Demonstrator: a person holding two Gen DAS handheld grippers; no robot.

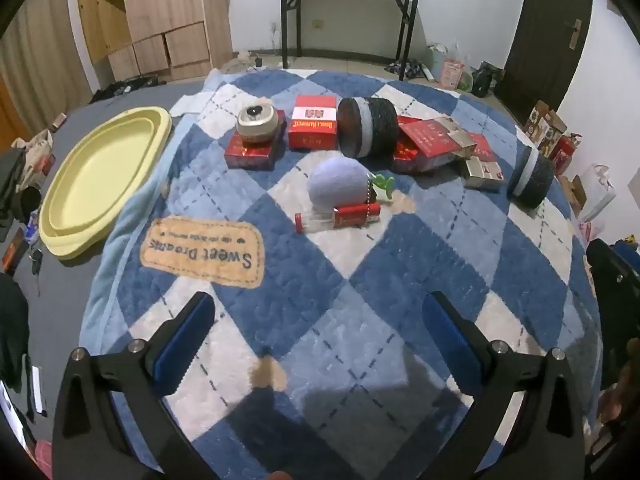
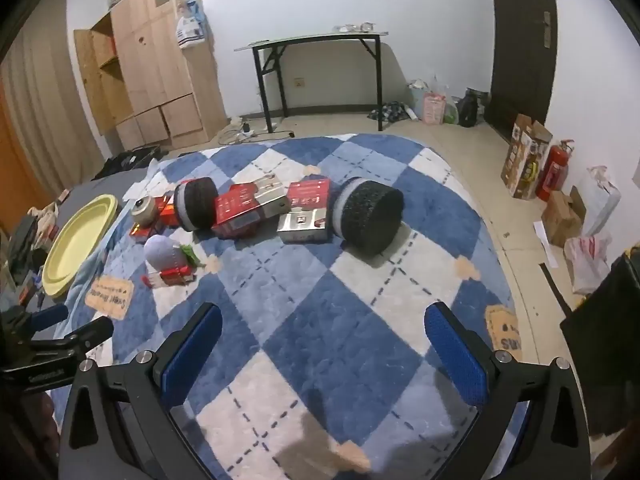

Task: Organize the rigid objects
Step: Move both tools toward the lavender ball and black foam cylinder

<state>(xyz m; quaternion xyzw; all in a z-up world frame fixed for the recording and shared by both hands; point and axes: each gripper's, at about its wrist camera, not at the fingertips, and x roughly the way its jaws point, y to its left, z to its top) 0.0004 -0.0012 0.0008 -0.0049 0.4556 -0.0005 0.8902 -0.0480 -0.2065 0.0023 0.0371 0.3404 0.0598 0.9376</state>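
Several rigid objects lie in a loose row on a blue and white checked blanket (image 1: 320, 264). They include red boxes (image 1: 312, 126), a round tin (image 1: 258, 122) on a red box, two dark cylinders with grey bands (image 1: 368, 126) (image 1: 532, 178), a silver box (image 1: 482, 174), a lavender ball (image 1: 340, 182) and a red lighter (image 1: 340, 216). My left gripper (image 1: 320, 320) hangs open over bare blanket, well short of the lighter. My right gripper (image 2: 322, 332) is open too, with the nearer cylinder (image 2: 370, 214) and the silver box (image 2: 304, 224) ahead of it. Neither holds anything.
A shallow yellow tray (image 1: 100, 184) rests at the blanket's left edge, with keys and small clutter beside it. In the right wrist view the left gripper (image 2: 74, 324) shows at far left. Beyond the blanket stand a wooden cabinet (image 2: 160, 64), a black-legged table (image 2: 320, 44) and bags.
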